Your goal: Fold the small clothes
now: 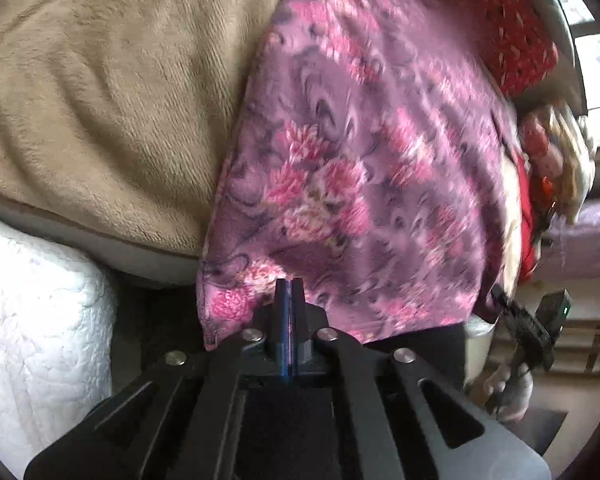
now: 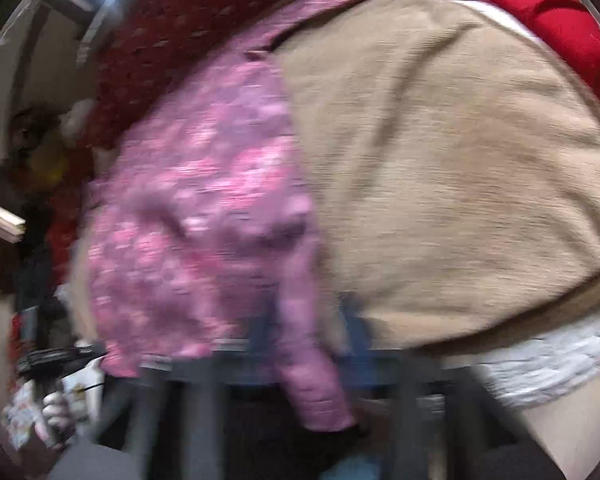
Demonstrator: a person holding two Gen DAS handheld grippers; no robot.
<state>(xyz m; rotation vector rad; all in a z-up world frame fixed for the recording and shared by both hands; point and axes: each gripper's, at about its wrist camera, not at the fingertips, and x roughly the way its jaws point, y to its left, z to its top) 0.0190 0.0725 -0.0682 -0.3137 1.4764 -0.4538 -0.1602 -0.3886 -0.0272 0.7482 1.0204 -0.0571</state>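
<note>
Purple-pink floral fleece garment (image 1: 356,168) fills the middle of the left wrist view, draped over a tan plush blanket (image 1: 100,100) that covers the surface to its left. Left claw (image 1: 288,292) sits at the garment's lower hem, jaws together, the hem right at the tips; whether cloth is pinched between them cannot be told. White quilted cover (image 1: 40,320) lies at lower left below the tan blanket. Dark red patterned fabric (image 1: 500,20) lies past the garment's far edge. At right edge, the other black handheld claw (image 1: 532,320) shows beside the garment's corner, a hand (image 1: 508,392) below it. Right wrist view is heavily blurred: the same floral garment (image 2: 196,220) lies on the tan blanket (image 2: 440,160), a narrow sleeve-like strip of it hanging down over the right claw (image 2: 312,340). Jaws are closed; the blur hides whether they clamp cloth. Left claw's black body (image 2: 60,360) appears at lower left.
</note>
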